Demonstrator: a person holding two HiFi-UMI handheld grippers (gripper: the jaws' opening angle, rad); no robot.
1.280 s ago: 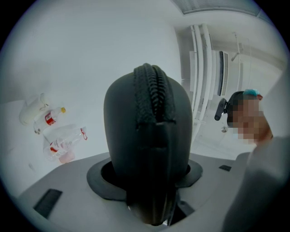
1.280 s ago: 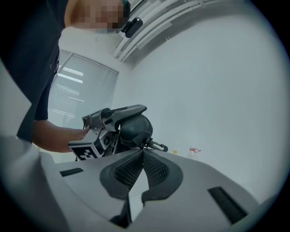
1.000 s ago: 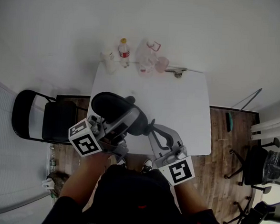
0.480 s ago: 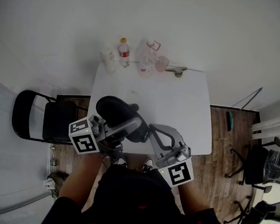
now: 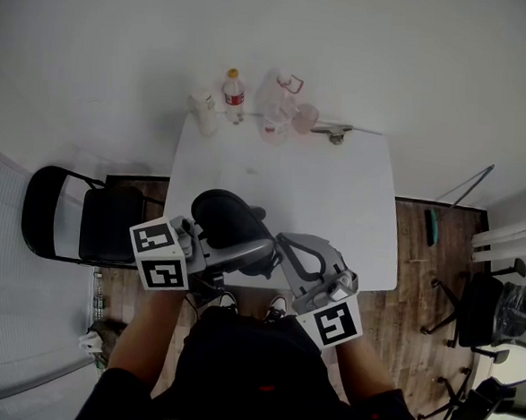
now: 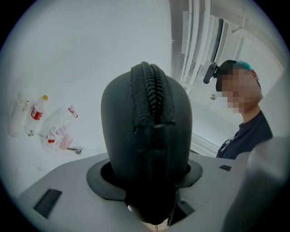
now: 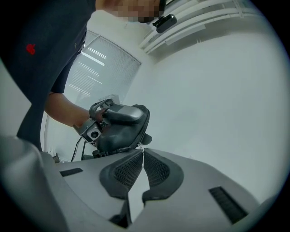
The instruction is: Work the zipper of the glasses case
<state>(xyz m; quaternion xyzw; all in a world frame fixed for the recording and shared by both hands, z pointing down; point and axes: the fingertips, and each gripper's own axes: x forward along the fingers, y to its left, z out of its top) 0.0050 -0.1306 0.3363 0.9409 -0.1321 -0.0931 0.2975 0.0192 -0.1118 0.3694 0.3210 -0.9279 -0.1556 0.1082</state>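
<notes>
**Case clamped left, pull pinched right**

Head view: my left gripper holds the black glasses case in the air over the near edge of the white table. My right gripper meets the case's end.

Left gripper view: my jaws are clamped on the case's sides, and its zipper runs up the ridge facing me.

Right gripper view: my jaws are together, pinching the thin zipper pull at their tips.

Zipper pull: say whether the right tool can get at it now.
Likely yes: the right tool has its closed tips at the zipper pull on the glasses case, nothing between, while the left tool holds it.
</notes>
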